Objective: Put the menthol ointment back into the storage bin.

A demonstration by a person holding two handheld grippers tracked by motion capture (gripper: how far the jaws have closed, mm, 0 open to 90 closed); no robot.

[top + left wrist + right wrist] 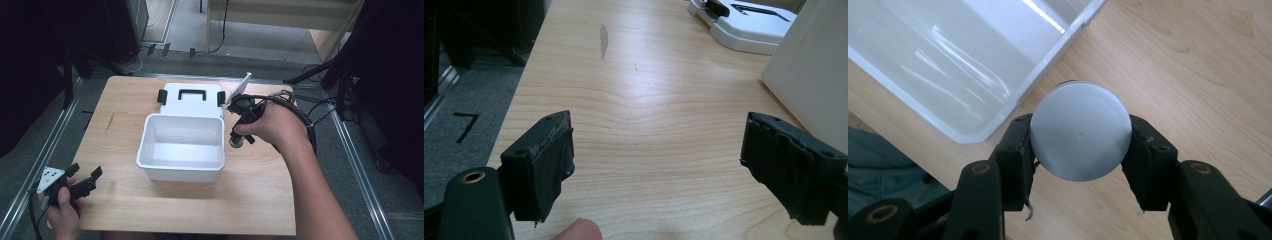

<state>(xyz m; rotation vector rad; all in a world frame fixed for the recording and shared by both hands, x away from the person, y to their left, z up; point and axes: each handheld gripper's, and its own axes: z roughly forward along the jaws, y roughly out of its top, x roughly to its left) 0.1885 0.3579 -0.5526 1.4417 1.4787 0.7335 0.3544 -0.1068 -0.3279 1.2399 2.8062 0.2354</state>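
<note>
object: white round-capped bottle (1079,131) | pose: upright | place: just beside white bin (998,100)

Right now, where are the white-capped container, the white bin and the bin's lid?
White-capped container (1079,131), right gripper view, middle of its round cap.
White bin (181,172), high view, near outer wall.
Lid (192,104), high view, flat top below its black handle.
</note>
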